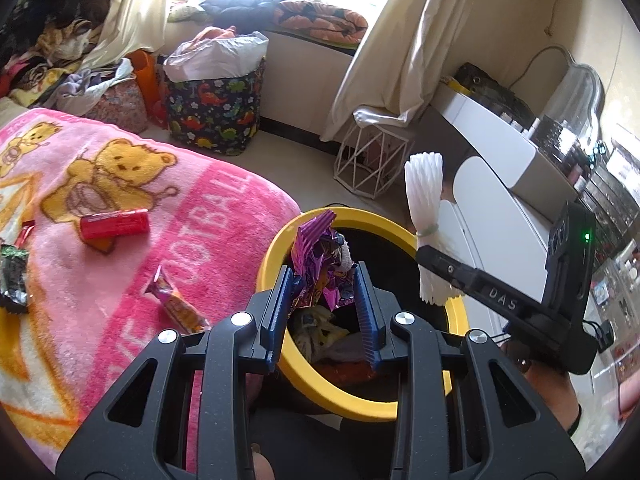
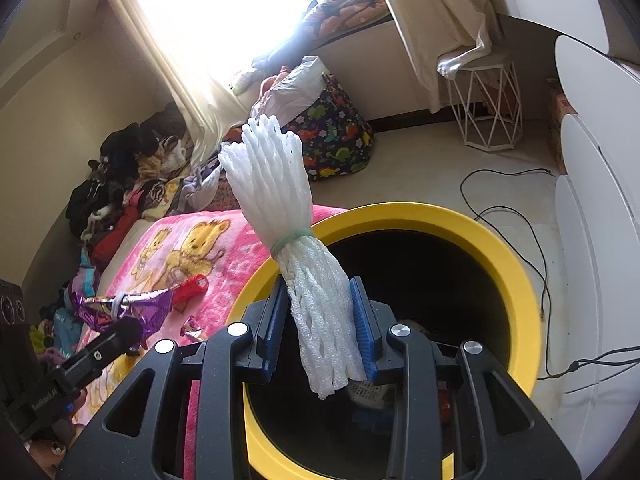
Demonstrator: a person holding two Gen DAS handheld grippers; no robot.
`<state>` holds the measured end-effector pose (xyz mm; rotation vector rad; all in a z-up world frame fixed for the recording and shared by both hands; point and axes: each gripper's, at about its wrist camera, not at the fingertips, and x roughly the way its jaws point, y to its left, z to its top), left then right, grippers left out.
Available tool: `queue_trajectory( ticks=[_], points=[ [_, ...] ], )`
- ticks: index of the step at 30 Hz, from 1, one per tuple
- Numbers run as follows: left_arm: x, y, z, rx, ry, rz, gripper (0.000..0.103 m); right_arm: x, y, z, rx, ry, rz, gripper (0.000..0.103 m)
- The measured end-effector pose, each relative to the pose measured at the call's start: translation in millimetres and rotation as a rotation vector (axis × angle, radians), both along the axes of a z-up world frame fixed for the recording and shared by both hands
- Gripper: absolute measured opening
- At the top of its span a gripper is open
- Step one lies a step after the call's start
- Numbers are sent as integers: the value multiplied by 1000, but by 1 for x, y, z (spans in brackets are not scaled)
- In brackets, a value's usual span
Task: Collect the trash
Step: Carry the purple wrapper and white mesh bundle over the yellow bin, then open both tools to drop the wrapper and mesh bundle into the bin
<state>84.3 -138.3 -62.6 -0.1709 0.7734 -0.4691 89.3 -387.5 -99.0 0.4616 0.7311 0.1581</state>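
Note:
My left gripper [image 1: 323,280] is shut on a crumpled purple foil wrapper [image 1: 320,256], held over the mouth of the yellow-rimmed bin [image 1: 276,248]. My right gripper [image 2: 320,300] is shut on a white foam net bundle [image 2: 280,184] tied with a green band, above the same bin [image 2: 480,220]. The foam bundle [image 1: 424,200] and the right gripper's finger show at the right of the left wrist view. The purple wrapper [image 2: 132,304] shows at the lower left of the right wrist view. Trash lies in the bin's bottom. A red tube [image 1: 114,224], an orange wrapper [image 1: 180,304] and a dark wrapper [image 1: 14,276] lie on the pink blanket [image 1: 100,320].
A dinosaur-print bag [image 1: 216,108] and a white wire stool [image 1: 372,160] stand on the floor by the window. White furniture [image 2: 592,200] is to the right, with black cables [image 2: 520,216] on the floor. Clothes are piled at the bed's far end [image 1: 48,48].

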Motion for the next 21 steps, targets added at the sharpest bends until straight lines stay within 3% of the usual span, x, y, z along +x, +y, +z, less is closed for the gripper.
queue_trajectory(
  ticks=[21],
  points=[
    [-8, -51, -26, 73, 42, -141, 24, -2, -30, -10, 25, 27, -66, 32]
  ],
)
